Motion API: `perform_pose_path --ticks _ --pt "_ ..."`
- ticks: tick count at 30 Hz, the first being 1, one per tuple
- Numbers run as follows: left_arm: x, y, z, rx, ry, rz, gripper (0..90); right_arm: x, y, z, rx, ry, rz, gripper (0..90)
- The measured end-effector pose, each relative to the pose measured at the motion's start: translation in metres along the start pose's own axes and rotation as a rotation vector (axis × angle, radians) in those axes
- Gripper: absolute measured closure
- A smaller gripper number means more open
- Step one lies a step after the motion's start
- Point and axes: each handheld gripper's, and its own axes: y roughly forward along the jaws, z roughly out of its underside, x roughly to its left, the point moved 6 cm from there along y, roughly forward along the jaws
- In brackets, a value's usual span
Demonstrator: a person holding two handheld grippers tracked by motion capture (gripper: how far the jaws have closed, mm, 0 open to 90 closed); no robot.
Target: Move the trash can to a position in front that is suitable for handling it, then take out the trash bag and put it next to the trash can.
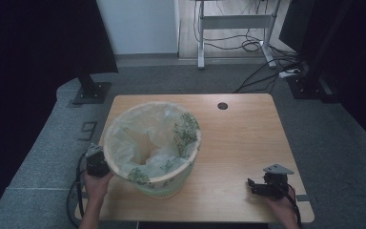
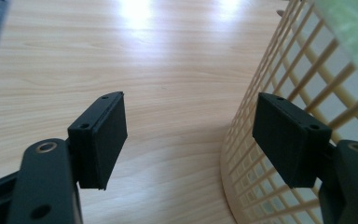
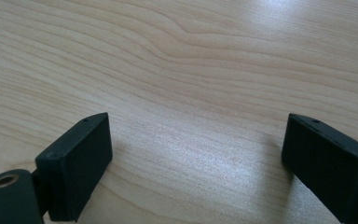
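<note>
Just beside the left gripper (image 2: pixel 189 140) stands the lined basket (image 2: pixel 298 74).

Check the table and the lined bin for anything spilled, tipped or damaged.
Nothing stands out. The bin stands upright on the table, its bag liner folded over the rim, with no spill showing. The left gripper is open beside the bin's lattice wall; the right gripper is open over bare wood.

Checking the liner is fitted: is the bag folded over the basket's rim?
Yes: the bag is spread open, folded over the basket rim all round.
</note>
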Motion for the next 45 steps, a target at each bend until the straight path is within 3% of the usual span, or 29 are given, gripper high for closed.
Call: perform_pose_path --ticks 7,10,13,17,20,24,30,34,40,45 --pt "-0.040 0.019 -0.001 0.034 -0.027 0.008 23.8 0.001 -0.001 0.000 0.000 0.004 0.003 9.5" --pt "-0.058 0.028 -0.003 0.040 -0.006 0.006 24.3 0.001 -0.001 0.000 0.001 0.004 0.003 9.5" --pt "-0.074 0.038 -0.005 0.056 -0.017 0.009 23.6 0.001 -0.001 0.000 0.000 0.004 0.003 9.5" --pt "-0.087 0.045 -0.006 0.059 -0.005 0.028 23.5 0.001 -0.001 0.000 0.000 0.004 0.003 9.7" --pt "-0.085 0.044 -0.004 0.061 0.007 0.041 22.5 0.001 -0.001 0.001 -0.001 0.005 0.004 10.0" --pt "-0.075 0.033 0.000 0.043 0.037 0.075 23.6 0.001 -0.001 0.001 -0.001 0.005 0.004 10.0" --pt "-0.059 0.025 0.011 0.047 0.076 0.091 24.2 0.001 -0.001 0.001 -0.001 0.005 0.004 10.0" --pt "-0.058 0.020 0.008 0.028 0.082 0.138 24.1 0.001 -0.001 0.001 -0.001 0.005 0.004 10.0" --pt "-0.058 0.015 0.005 0.032 0.114 0.162 25.1 0.001 -0.001 0.001 -0.001 0.005 0.003 10.0" --pt "-0.050 -0.009 -0.014 -0.014 0.103 0.206 24.7 0.001 -0.001 0.001 -0.001 0.005 0.004 10.1"
